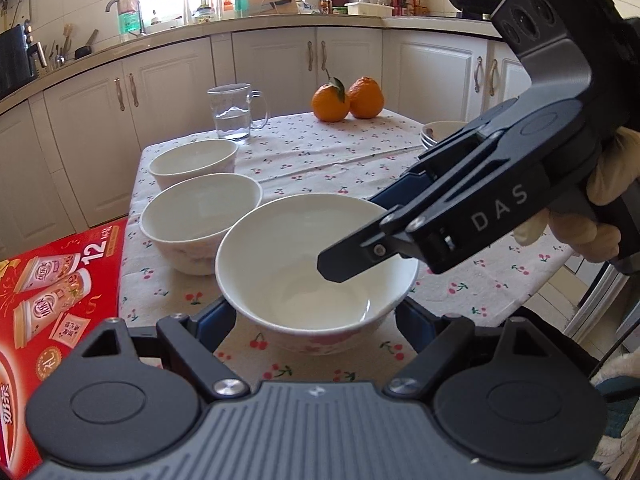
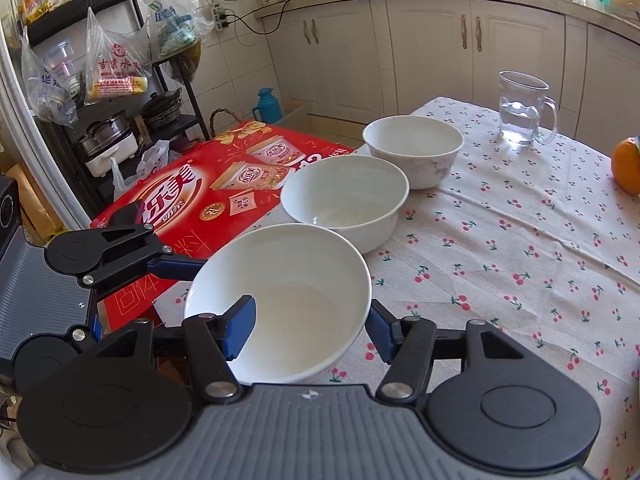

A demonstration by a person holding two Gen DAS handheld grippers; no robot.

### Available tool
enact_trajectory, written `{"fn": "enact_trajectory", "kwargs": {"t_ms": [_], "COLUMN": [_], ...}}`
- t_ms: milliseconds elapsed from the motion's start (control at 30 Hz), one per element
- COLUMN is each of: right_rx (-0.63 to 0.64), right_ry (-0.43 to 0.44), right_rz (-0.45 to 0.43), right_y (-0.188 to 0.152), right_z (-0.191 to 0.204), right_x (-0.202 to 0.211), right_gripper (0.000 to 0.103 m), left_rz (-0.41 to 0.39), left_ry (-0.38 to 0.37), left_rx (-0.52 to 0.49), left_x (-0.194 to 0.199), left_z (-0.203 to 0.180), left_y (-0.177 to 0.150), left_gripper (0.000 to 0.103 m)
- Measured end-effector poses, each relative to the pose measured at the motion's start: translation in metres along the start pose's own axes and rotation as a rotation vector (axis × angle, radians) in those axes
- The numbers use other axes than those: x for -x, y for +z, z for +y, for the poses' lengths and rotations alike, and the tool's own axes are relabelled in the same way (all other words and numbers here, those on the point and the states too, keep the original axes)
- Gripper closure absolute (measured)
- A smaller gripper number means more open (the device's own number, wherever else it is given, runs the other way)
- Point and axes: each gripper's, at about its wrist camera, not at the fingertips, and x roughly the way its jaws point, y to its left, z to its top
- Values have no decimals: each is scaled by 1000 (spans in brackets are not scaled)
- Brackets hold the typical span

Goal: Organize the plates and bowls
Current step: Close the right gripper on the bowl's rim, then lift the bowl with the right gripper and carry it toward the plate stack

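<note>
- Right hand-held gripper is clamped narrow on the nearest bowl: one pad sits inside the wall and the other outside it, on the side closest to its camera.
- Left hand-held gripper stands half wide, with a finger on either side of that bowl's lower body. Whether its pads actually press on the bowl is hard to tell from here.
- The desk, under a cherry-print cloth, carries three white bowls in a row along its edge, beside a red carton.
- The nearest bowl is at the near end of the row, just beside the middle bowl. The far bowl comes after that.
- The step in hand is probably nesting the nearest bowl into the middle one. Keep the rim level, lift the foot clear of the neighbour's rim, centre it, then lower it gently before loosening the grip.
- A one-sided pinch on glazed china can let the bowl swing, so the left fingers should steady it.
- The bowl stands upright with its mouth facing up. It is round, so it has no long axis, only the vertical one through its centre.
</note>
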Motion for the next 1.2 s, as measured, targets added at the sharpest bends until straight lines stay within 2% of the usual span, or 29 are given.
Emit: {"fn": "enact_trajectory", "kwargs": {"t_ms": [267,533,1200], "right_rx": [-60,-106,-148], "right_ry": [-71,-118,-163], "right_rz": [-23,-35,-31], "right_y": [-14,-22,-27], "right_z": [-28,-55,-81], "right_x": [24,34,32], "right_gripper": [37,37,37], "left_rz": [-6,-7,2], "left_ry": [-72,-109,-135], "left_rx": [-54,-73,-86], "left_x": [-25,-46,-69], "left_z": [-23,-33,-40], "left_y": [18,29,39], "left_gripper": [17,17,17]}}
